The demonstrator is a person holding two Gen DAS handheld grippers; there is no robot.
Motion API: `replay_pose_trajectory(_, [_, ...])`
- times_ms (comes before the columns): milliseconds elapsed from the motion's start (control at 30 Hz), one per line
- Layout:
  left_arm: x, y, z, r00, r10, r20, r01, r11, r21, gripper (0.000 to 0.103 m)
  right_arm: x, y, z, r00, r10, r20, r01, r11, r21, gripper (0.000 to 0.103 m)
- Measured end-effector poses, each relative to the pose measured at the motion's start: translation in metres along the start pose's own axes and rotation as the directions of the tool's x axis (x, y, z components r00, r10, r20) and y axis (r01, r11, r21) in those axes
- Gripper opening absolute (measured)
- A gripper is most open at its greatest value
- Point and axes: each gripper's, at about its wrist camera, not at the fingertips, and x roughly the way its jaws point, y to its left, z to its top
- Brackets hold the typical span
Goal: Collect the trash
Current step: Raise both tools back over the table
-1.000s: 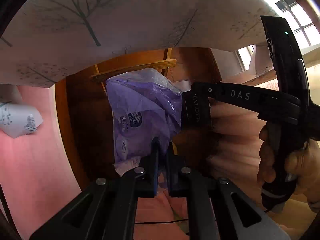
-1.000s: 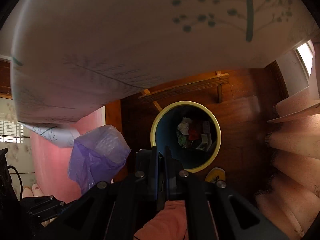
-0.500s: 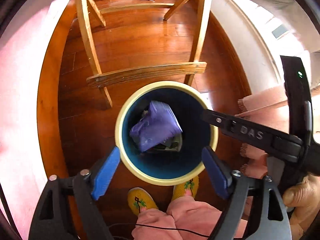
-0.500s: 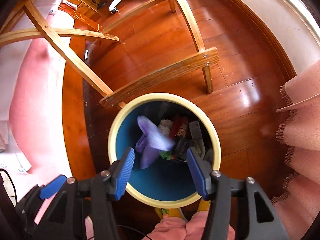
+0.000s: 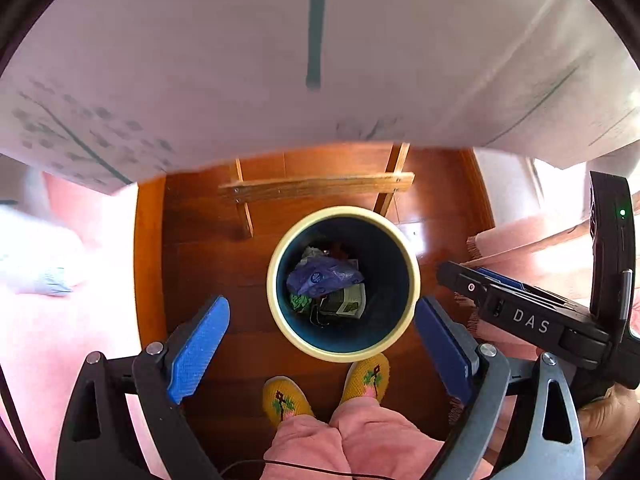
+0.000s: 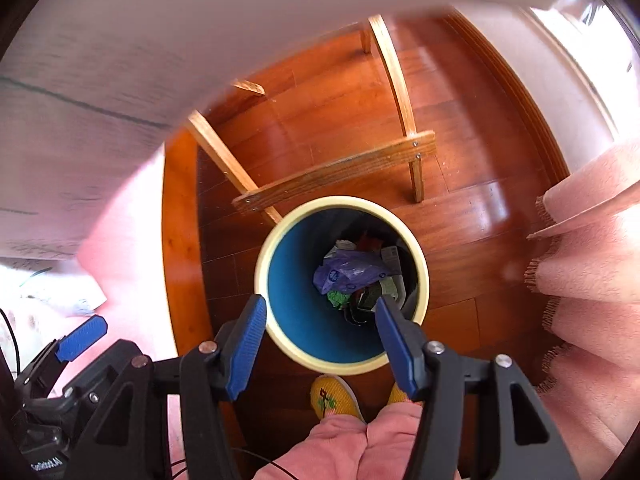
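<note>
I am looking straight down into a round, cream-rimmed bin [image 5: 412, 264] on glossy wood flooring [image 6: 320, 112]; a crumpled purple plastic bag [image 5: 324, 278] is lying inside, long axis left-right; left gripper [image 5: 320, 344] and right gripper [image 6: 318, 342], jaws just opening, are hanging apart, empty.

A second ago we held the purple bag [image 5: 323, 278] pinched in the left gripper [image 5: 320, 344]; now it lies inside the bin [image 5: 412, 280] on the other trash. Both the left and the right gripper [image 6: 320, 330] have just been opening, nothing between their jaws.
</note>
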Motion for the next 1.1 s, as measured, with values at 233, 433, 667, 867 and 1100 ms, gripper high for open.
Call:
replay_pose_trajectory(233, [-0.101,-0.007,0.02,0.996,-0.007,0.089,0.008,1.0,-0.009,0.093,-0.098,0.036,0.006,0.998,0.028,0.061,-0.023,0.996,-0.084,0.057])
replay_pose_trajectory(433, [-0.18,-0.022,0.041,0.986,-0.008,0.169,0.005,1.0,0.02,0.093,-0.179,0.061,0.017,0.988,0.089,0.129,-0.067,0.984,-0.165,0.057])
replay_pose_trajectory(667, [-0.254,-0.038,0.068,0.959,0.05,0.28,-0.059,0.998,0.026,0.093,-0.252,0.084,0.047,0.967,0.129,0.219,-0.072,0.966,-0.249,0.07])
replay_pose_trajectory(867, [-0.309,-0.036,0.1,0.92,0.118,0.373,-0.113,0.993,-0.034,0.093,-0.302,0.108,0.076,0.939,0.158,0.305,-0.046,0.937,-0.345,0.07])
replay_pose_trajectory(1100, [-0.348,-0.034,0.147,0.894,0.163,0.417,-0.156,0.986,-0.051,0.093,-0.347,0.155,0.113,0.9,0.16,0.405,0.068,0.867,-0.494,0.07])
